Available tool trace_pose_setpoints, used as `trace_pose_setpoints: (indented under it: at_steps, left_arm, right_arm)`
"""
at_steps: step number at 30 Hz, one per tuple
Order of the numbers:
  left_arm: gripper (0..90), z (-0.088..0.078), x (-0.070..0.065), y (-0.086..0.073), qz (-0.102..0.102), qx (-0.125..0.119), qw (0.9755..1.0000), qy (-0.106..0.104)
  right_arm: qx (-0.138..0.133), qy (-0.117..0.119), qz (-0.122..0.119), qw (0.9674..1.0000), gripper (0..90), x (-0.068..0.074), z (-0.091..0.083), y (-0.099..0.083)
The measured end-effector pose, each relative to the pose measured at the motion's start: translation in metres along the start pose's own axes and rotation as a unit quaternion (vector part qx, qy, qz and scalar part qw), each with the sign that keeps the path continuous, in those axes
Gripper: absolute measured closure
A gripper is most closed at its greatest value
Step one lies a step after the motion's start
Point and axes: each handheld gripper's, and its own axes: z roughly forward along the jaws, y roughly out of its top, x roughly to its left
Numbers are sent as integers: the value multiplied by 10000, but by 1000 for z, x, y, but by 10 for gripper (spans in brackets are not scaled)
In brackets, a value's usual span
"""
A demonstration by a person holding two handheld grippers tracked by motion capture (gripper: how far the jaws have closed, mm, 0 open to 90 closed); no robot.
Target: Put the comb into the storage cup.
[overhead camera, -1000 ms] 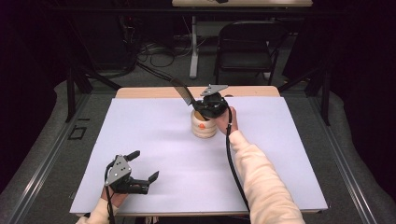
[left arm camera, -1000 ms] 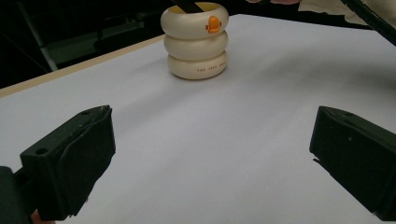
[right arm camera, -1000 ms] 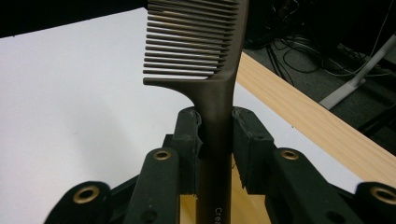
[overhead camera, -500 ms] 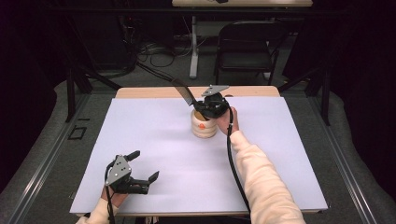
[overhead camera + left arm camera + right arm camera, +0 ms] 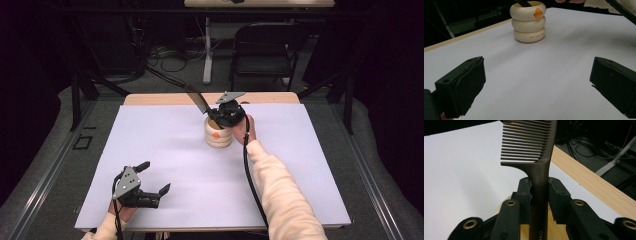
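Comb (image 5: 537,170) clamped in right tool (image 5: 539,192).

the cup (image 5: 218,132) stands on the tabletop (image 5: 310,165) toward its far edge. the comb (image 5: 196,98) sticks out of it, tilted left. the right gripper (image 5: 227,113) sits over the cup; the left gripper (image 5: 150,186) is near the front left corner.

Wooden table (image 5: 150,99); white sheet (image 5: 165,150) on it; cream holder (image 5: 218,136) on sheet.

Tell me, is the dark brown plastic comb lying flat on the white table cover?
No, the dark brown plastic comb is clamped by its handle in the right gripper.
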Motion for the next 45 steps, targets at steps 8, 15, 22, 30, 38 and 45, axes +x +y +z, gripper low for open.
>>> trace_pose_setpoints:
  at_steps: [8,15,22,30,38,45]
  left_arm:
    - [1,0,0,0,5,-3,10000,-3]
    - [1,0,0,0,6,0,10000,-5]
    - [1,0,0,0,-10,-19,10000,-15]
    - [1,0,0,0,-9,-13,10000,-12]
    - [1,0,-1,0,-5,-31,10000,-29]
    - [1,0,-1,0,3,-21,10000,-16]
  right_arm:
    - [-20,36,17,10000,721,0,1,-2]
    - [110,57,39,9999,705,1,4,-7]
    - [2,43,201,9998,447,1,-11,-4]
    - [119,101,235,9996,219,3,-26,0]
    - [224,262,322,9989,128,3,-38,1]
    - [338,463,376,9976,53,7,-50,-1]
